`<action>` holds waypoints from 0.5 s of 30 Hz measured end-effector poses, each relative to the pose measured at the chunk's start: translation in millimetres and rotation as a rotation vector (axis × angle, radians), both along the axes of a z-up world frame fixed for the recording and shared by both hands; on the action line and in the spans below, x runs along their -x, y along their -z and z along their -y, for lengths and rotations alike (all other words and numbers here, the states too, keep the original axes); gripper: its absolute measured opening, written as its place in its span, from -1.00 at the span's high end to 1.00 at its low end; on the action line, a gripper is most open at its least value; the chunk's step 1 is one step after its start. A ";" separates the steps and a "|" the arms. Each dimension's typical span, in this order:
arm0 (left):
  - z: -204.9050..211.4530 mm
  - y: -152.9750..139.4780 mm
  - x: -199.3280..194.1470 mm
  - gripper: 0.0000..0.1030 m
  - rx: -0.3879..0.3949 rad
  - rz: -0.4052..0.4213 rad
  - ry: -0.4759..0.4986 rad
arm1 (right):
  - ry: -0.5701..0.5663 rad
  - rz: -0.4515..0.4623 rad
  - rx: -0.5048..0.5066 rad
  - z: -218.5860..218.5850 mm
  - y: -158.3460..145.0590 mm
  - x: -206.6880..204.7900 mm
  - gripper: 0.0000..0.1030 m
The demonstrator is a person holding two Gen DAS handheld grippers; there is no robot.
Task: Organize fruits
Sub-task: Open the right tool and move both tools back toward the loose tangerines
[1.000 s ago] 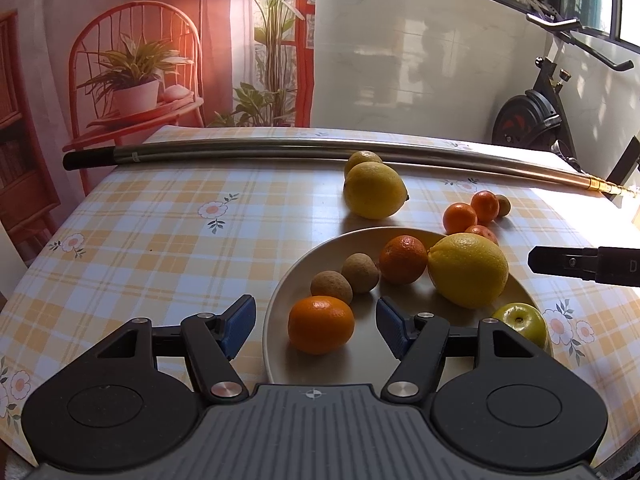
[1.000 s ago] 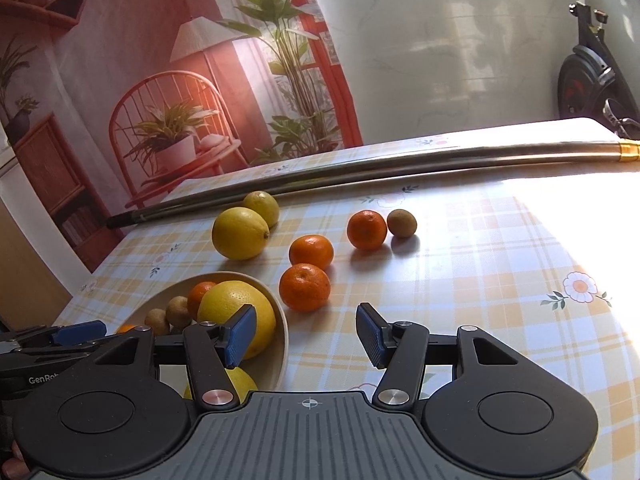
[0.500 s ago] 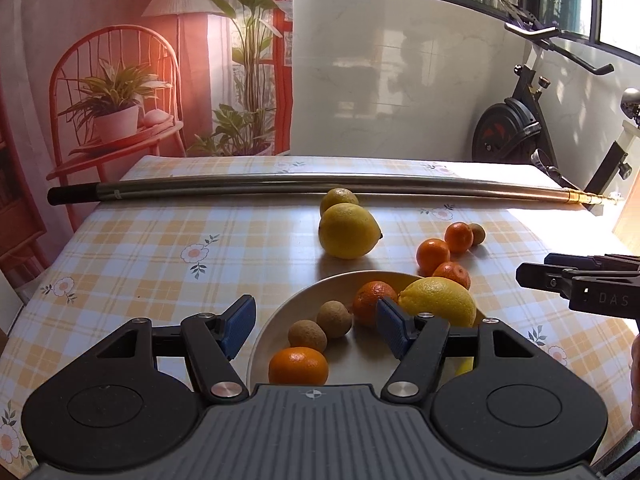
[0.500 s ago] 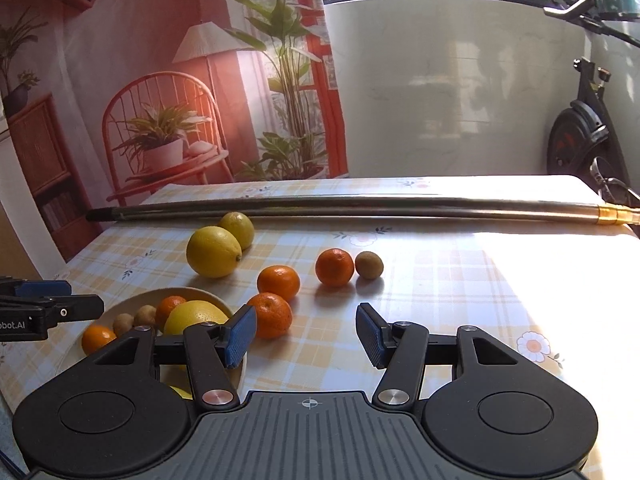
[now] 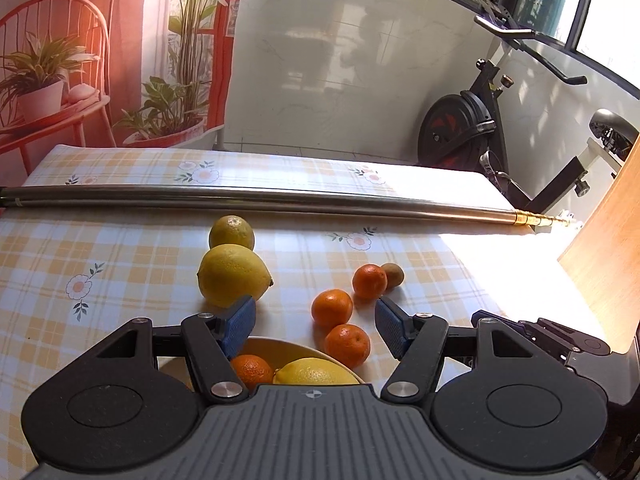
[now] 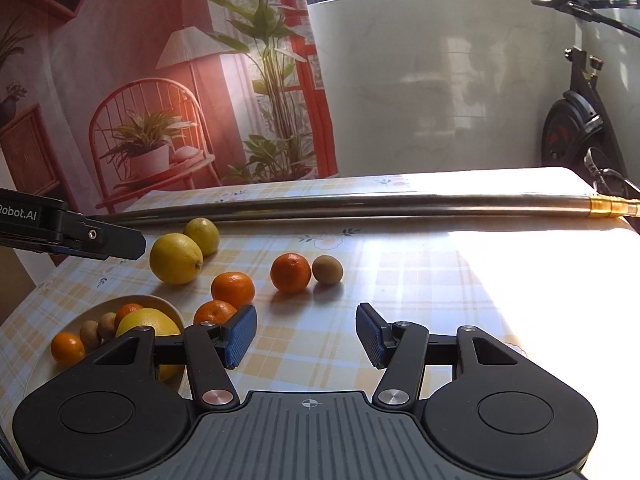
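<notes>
2 grippers: left gripper (image 5: 315, 326) and right gripper (image 6: 306, 335), both spread wide with nothing between the blue pads.
Loose fruit: 3 small orange mandarins (image 6: 290, 272), 2 yellow lemons (image 6: 175, 258), 1 brown kiwi (image 6: 327, 269) on the checked tablecloth (image 6: 400, 264).
Bowl: round beige bowl (image 6: 160, 303) beside them, holding more fruit.

Left wrist view: bowl (image 5: 276, 345) mostly hidden behind the gripper body. Right wrist view: apple (image 6: 170, 372) largely covered; pole (image 6: 360, 203) cut off at right edge.

Black left claw (image 5: 316, 326) and right claw (image 6: 306, 336), blue ribbed pads, silver screws.
</notes>
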State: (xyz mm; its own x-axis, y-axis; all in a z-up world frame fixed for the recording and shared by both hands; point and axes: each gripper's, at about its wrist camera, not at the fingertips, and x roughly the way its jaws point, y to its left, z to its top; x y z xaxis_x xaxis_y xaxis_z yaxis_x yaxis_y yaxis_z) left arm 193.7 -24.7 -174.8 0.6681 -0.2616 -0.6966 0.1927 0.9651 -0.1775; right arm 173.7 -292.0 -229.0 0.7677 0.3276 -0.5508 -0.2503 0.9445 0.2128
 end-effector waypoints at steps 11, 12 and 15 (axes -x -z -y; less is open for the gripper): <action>8.4 18.7 -57.1 -0.06 0.088 -0.159 0.018 | 0.014 0.013 -0.006 1.6 24.2 -17.5 -0.01; 8.4 22.3 -59.8 -0.05 0.089 -0.168 0.017 | 0.010 0.014 -0.004 0.8 25.8 -16.8 -0.01; 15.0 34.4 -67.7 -0.01 0.056 -0.189 0.012 | 0.005 0.028 -0.005 -1.6 30.4 -14.9 -0.01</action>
State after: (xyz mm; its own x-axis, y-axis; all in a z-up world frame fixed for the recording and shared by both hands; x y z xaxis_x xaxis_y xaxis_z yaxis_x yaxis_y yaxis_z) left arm 261.4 -39.7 -209.2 0.5237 -0.3104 -0.7933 0.1624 0.9506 -0.2647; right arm 188.5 -290.4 -259.4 0.7843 0.3269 -0.5273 -0.2519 0.9445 0.2109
